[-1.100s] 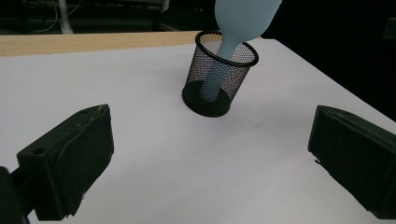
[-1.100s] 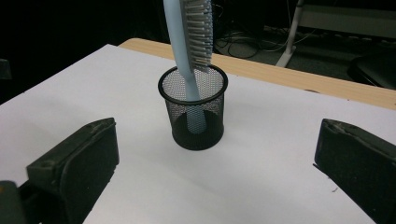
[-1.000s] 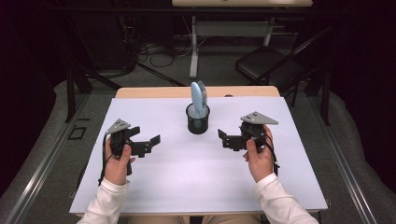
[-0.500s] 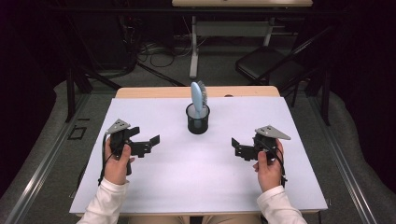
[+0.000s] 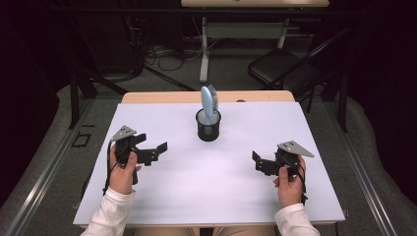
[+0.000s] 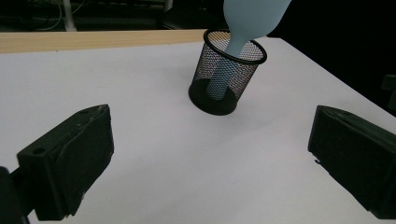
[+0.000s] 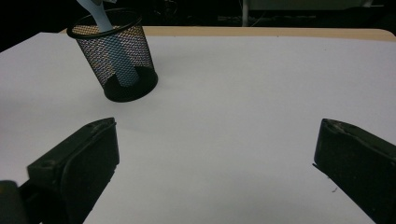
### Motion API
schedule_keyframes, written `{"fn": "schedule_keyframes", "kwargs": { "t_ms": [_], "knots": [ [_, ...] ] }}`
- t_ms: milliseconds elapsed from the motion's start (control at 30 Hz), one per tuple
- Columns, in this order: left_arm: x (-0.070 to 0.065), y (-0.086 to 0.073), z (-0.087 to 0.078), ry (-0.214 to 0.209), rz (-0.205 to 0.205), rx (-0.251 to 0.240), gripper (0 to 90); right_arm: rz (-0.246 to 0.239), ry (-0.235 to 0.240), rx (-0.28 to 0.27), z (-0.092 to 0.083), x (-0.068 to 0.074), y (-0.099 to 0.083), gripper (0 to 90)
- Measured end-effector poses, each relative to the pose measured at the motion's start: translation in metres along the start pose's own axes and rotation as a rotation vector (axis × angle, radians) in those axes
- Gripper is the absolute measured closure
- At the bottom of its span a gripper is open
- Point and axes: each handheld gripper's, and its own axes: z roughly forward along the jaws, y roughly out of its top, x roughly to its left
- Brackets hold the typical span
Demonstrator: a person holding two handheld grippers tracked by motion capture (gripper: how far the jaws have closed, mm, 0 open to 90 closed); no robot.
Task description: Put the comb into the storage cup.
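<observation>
A black mesh cup [image 5: 208,126] stands at the middle back of the white table, with a light blue hairbrush [image 5: 210,102] upright in it, handle down. The cup [image 6: 227,72] and brush handle [image 6: 223,70] lie ahead of my left gripper's jaws; the cup [image 7: 116,55] sits to the upper left in the right gripper view. My left gripper [image 5: 158,151] is held at the left, open, nothing between its jaws. At the right, my right gripper [image 5: 257,162] is open and empty too, well away from the cup.
The white sheet [image 5: 206,191] covers a wooden table whose far edge [image 5: 162,97] shows behind the cup. A dark folding chair [image 5: 282,71] and a desk frame [image 5: 206,44] stand on the floor beyond the table.
My right gripper has drawn back from beside the cup, moving right and toward the person. The left gripper has stayed where it was.
</observation>
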Motion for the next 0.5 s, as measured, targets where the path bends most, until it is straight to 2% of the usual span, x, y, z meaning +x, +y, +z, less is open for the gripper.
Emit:
{"fn": "schedule_keyframes", "kwargs": {
  "t_ms": [500],
  "knots": [
    [0.004,0.001,-0.002,0.006,-0.008,-0.004,0.4,0.047,-0.026,0.011,0.000,-0.011,-0.010,0.2]
  ]
}}
